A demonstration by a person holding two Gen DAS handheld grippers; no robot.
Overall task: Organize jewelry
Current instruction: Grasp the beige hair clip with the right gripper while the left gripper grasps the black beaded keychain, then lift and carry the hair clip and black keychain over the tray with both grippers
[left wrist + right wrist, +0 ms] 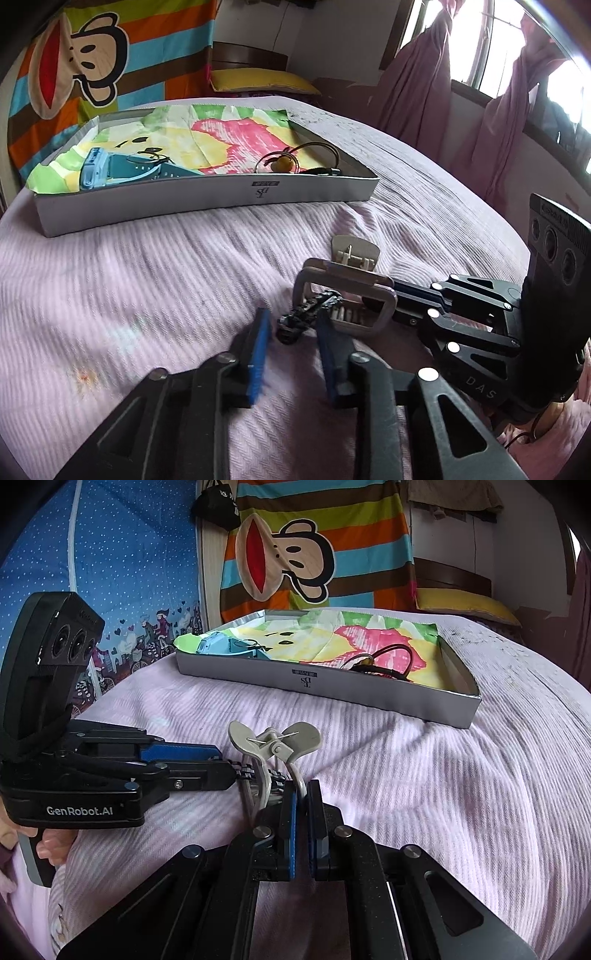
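Grey box (pixel 207 199) near the bed's (pixel 129 280) far edge — cloth-lined, holding a bangle (pixel 314 155) and small pieces. Right gripper (pixel 302 808) low, pinching the beige claw clip (pixel 273 746) shut. Left gripper (pixel 291 325) spread around a black beaded strand (pixel 306 314) caught in the clip — mid-bed.

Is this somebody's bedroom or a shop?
Most likely a bedroom. The work is on a bed with a lilac bedspread, a yellow pillow lies at its far end, and purple curtains hang by the window.
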